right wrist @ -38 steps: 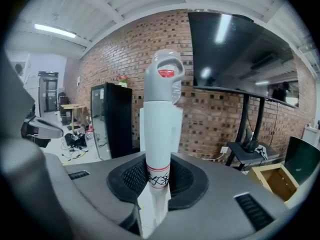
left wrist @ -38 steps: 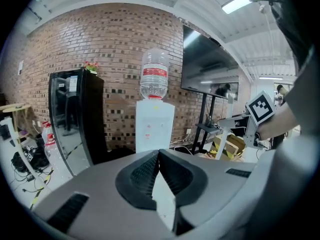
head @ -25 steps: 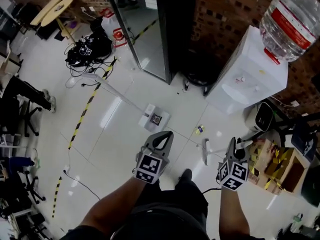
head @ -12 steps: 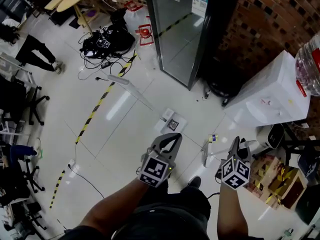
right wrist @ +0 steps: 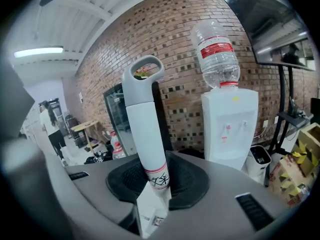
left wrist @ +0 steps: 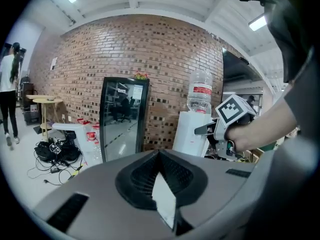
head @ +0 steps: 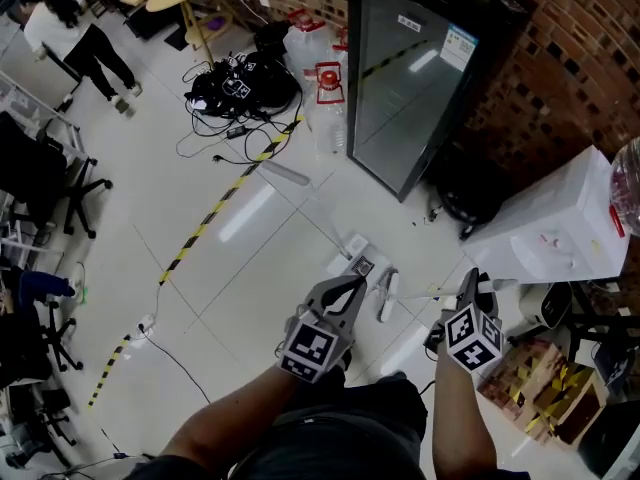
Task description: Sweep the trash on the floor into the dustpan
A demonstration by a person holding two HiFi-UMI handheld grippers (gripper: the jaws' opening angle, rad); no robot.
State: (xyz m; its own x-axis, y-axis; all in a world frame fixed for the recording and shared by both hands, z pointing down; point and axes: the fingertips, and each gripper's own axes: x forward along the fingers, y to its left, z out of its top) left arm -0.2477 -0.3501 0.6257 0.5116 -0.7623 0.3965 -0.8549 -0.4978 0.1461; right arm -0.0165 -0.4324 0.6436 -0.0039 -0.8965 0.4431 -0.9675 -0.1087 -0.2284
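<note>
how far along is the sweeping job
Done: both tools are picked up. In hand: the right gripper is clamped on the broom handle; the left gripper grips a white piece, apparently the dustpan. Left: the sweeping itself; nothing looks gathered yet.

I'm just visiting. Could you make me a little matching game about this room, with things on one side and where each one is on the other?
Things:
1. grey-and-white plastic handle with a loop top
2. clear plastic water bottle with a red label
3. tangle of black cables

Places:
A. lying on the white floor
B. clamped in the right gripper
C. upside down on the white dispenser

Pairs: 1-B, 2-C, 3-A.
</note>
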